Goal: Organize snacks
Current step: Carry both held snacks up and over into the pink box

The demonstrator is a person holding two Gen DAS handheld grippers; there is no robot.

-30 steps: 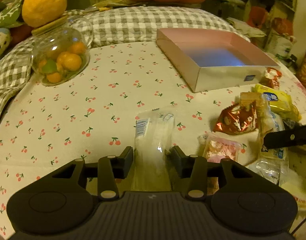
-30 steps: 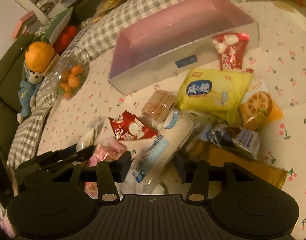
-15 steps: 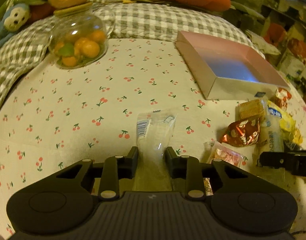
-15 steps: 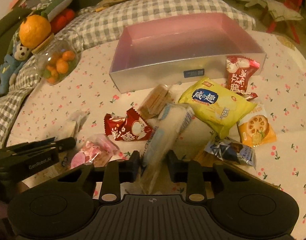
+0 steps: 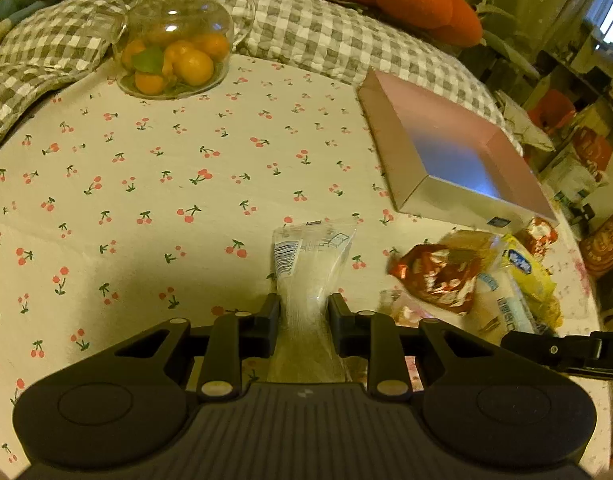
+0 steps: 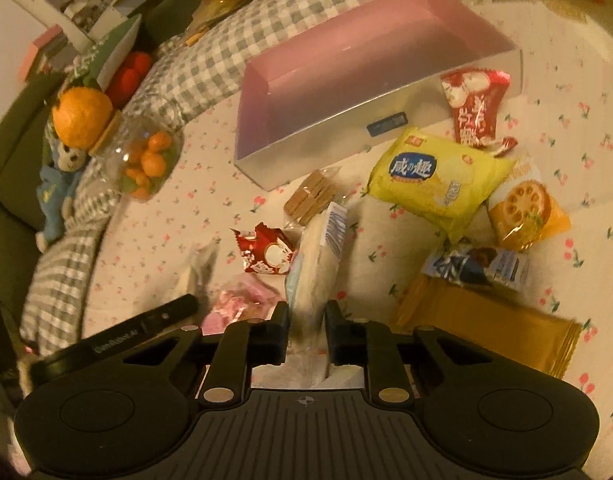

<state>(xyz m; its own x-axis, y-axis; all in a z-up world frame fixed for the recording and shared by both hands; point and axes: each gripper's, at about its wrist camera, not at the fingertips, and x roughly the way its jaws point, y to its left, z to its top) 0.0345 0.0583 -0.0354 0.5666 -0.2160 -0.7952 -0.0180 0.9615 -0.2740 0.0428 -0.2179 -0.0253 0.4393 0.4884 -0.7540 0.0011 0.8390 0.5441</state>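
Barely begun: pink box empty on the counter, other snacks loose beside it. Left hand-held gripper clamped on a clear packet; right hand-held gripper, just closing, clamped on a white packet. Both packets not yet boxed.

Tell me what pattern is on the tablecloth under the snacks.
Small red cherries with green stems on a cream tablecloth, clearest in the left wrist view.
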